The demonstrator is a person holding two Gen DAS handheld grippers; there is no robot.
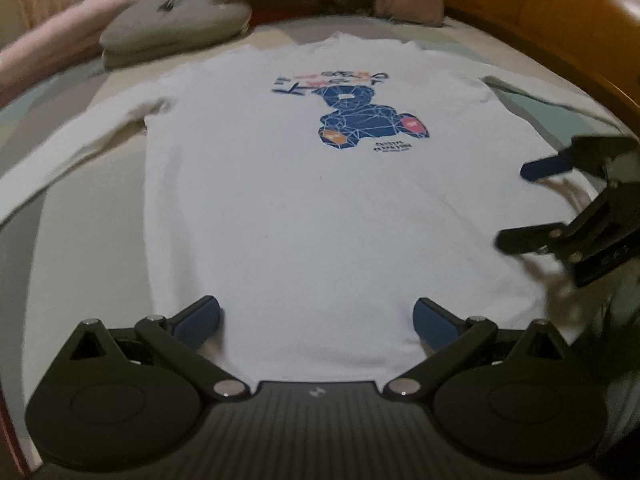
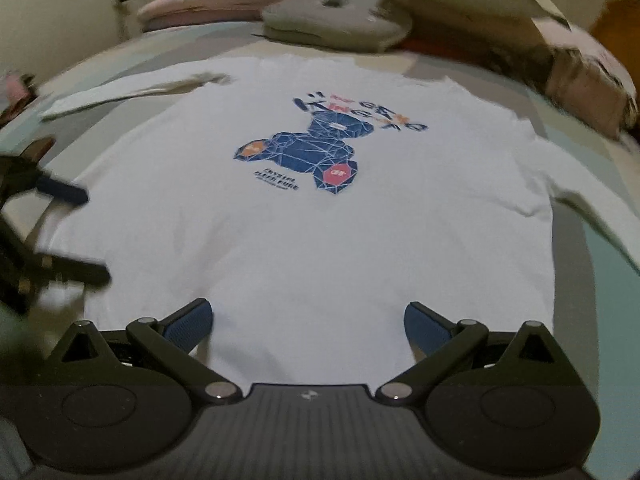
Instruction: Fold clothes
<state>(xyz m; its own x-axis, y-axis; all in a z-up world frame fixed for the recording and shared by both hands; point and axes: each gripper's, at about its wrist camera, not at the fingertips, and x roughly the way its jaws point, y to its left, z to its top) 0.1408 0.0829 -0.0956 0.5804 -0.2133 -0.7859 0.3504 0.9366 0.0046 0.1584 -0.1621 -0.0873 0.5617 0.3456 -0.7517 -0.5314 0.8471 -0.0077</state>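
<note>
White shirt (image 1: 304, 216) flat on bed (image 1: 80, 248); left gripper (image 1: 316, 322) fingers spread.

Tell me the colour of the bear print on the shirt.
Mostly dark blue, with orange and red patches: bear print on the white shirt, clearest in right wrist view.

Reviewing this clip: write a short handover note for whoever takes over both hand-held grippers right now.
Left hand-held gripper: open, empty, above the hem of the white long-sleeve shirt.
Right hand-held gripper: open, empty, also above the hem.
Shirt lies flat on the bed, bear print up, collar at the far end, both sleeves spread outward.
Done: shirt laid out. No fold made.
Left: all folding, sleeves probably first.
</note>
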